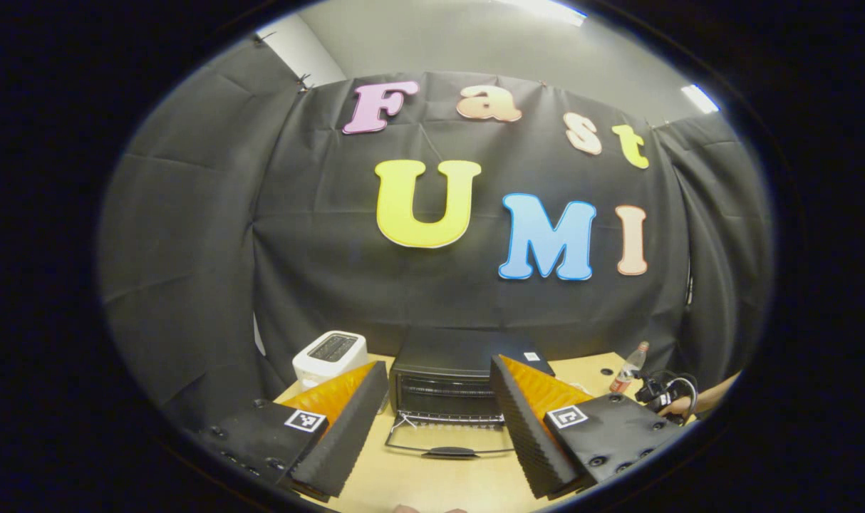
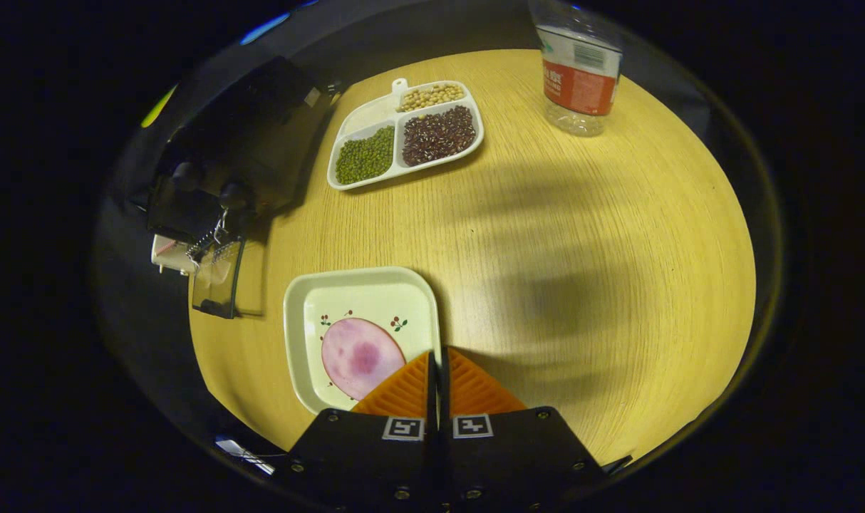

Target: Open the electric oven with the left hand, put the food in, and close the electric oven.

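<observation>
Left gripper (image 1: 439,420): held level in front of the oven, its fingers spread wide apart with nothing between them.
Electric oven (image 1: 447,377): at the back edge of the table, against the booth wall; its glass door (image 1: 450,438) lies folded down flat toward the table's front edge, so the inside rack shows. In the right gripper view the oven (image 2: 240,149) sits at the table's left edge with the door (image 2: 215,281) dropped open.
Right gripper (image 2: 438,370): fingers pressed together, tips poised over the near right edge of the square plate; I cannot tell whether they touch its rim or pinch it.
Square plate (image 2: 311,285): near the front edge of the table, just right of the open door, carrying the food.
Food (image 2: 361,358): a round pink slice lying flat in the plate's near half, just left of the right gripper's tips.
Divided dish (image 2: 375,117): toward the far edge of the table, beside the oven, with green, dark red and pale beans in separate compartments.
Bottle (image 2: 578,71): upright at the far right edge of the table, well apart from the plate.
Toaster (image 1: 329,356): white, just left of the oven at the back edge.
Table (image 2: 582,249): pale wood.
Other hand (image 1: 678,405): a hand at the table's right edge, holding the other gripper.
</observation>
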Demonstrator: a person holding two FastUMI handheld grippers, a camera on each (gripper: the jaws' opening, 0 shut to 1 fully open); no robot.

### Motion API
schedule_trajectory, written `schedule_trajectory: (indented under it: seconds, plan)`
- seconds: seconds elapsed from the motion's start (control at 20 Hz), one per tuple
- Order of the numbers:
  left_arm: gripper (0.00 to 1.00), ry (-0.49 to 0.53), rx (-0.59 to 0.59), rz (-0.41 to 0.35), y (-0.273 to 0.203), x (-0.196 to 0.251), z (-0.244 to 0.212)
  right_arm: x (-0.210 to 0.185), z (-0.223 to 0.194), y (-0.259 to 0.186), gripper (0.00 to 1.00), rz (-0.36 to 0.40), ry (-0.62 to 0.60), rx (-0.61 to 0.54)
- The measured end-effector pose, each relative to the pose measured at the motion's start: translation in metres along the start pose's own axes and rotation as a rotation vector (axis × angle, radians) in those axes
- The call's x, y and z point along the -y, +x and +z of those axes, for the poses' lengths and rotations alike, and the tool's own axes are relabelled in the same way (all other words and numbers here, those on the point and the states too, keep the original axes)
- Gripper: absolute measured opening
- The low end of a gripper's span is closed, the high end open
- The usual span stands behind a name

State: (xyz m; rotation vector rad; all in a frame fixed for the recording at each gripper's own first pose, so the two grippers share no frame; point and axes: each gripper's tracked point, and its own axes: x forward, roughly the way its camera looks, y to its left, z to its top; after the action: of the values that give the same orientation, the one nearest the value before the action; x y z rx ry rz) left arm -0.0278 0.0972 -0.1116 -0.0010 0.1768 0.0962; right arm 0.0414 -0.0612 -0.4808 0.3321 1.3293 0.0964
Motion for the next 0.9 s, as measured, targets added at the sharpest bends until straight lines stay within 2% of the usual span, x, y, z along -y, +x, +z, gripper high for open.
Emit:
schedule_trajectory:
  seconds: [0.25, 0.3, 0.55, 0.7, 0.9]
  plan:
    - [1.00, 0.003, 0.010, 0.021, -0.003, -0.002, 0.011, -0.023, -0.011, -0.010, 0.01, 0.281, 0.240, 0.018]
    - [0.97, 0.007, 0.014, 0.024, -0.003, -0.002, 0.014, -0.024, -0.015, -0.013, 0.00, 0.333, 0.280, 0.028]
    - [1.00, 0.019, 0.029, 0.027, -0.008, 0.002, 0.022, -0.038, -0.023, -0.027, 0.00, 0.532, 0.491, 0.124]
    - [1.00, 0.008, 0.047, 0.013, -0.009, 0.008, 0.030, -0.043, -0.027, -0.046, 0.00, 0.581, 0.582, 0.204]
    - [1.00, -0.004, 0.072, -0.024, -0.006, 0.016, 0.038, -0.056, -0.038, -0.062, 0.00, 0.522, 0.594, 0.282]
